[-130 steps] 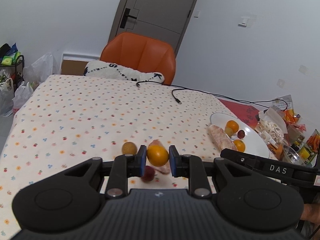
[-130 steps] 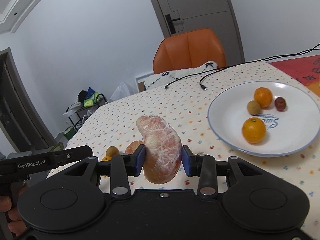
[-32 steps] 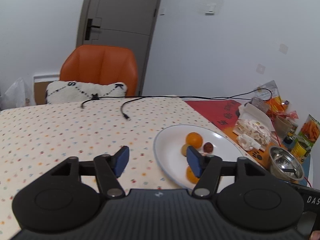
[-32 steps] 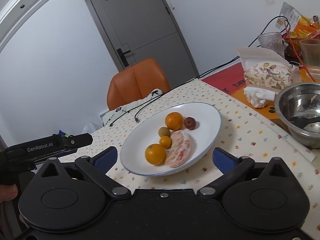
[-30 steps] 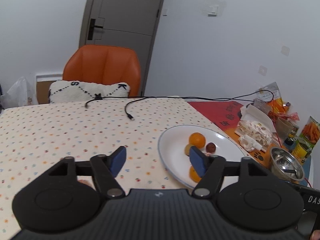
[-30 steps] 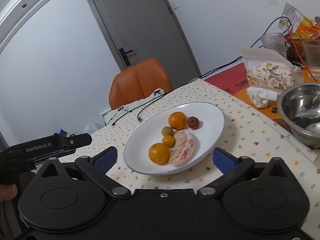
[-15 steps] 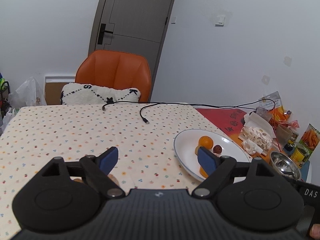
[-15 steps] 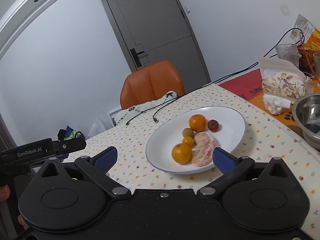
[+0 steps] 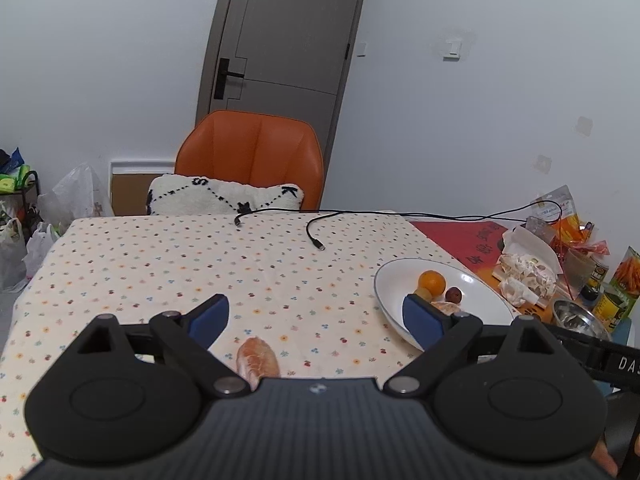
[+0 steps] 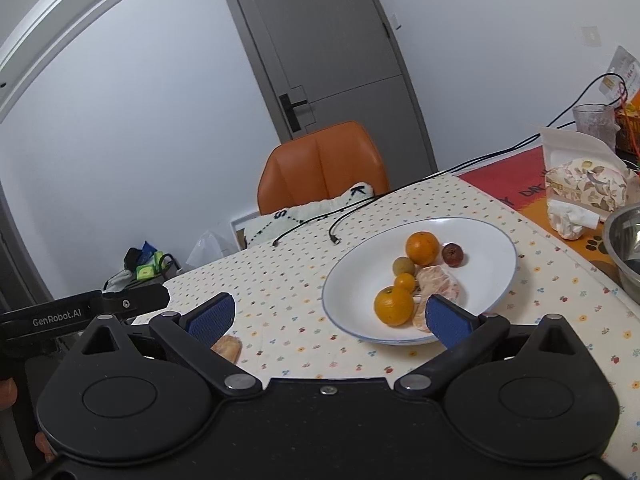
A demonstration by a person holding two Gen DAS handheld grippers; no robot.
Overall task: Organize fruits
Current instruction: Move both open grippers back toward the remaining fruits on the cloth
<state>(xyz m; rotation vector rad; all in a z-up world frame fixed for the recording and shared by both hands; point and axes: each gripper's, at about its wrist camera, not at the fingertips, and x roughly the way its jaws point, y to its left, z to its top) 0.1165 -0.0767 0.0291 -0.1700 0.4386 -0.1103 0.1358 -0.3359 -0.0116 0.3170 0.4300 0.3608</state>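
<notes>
My left gripper [image 9: 316, 314] is spread wide with nothing between its blue pads [image 9: 208, 316], held above the dotted tablecloth [image 9: 160, 264]. Just below and between its fingers a peeled pomelo segment [image 9: 256, 360] lies alone on the cloth, its near end hidden by the gripper body. My right gripper [image 10: 330, 316] is also spread wide and holds nothing; its right pad [image 10: 448, 318] stands in front of the near rim of the white plate [image 10: 492, 256]. On that plate sit a large orange [image 10: 393, 305] nearest me, a small kumquat [image 10: 405, 282] behind it, a greenish-brown round fruit [image 10: 403, 266] further back, another orange [image 10: 422, 248] at the far side and a dark red wrinkled fruit [image 10: 453, 254] to its right. A second peeled pomelo segment [image 10: 438, 286] rests on the plate, touching the near orange and the kumquat. Far across the table two black cables [image 9: 316, 236] trail over the cloth, and behind them stands an orange chair [image 9: 250, 152] with a white cushion [image 9: 224, 198]. To the right of the plate are a steel bowl [image 10: 624, 244] and a patterned packet [image 10: 584, 186]
</notes>
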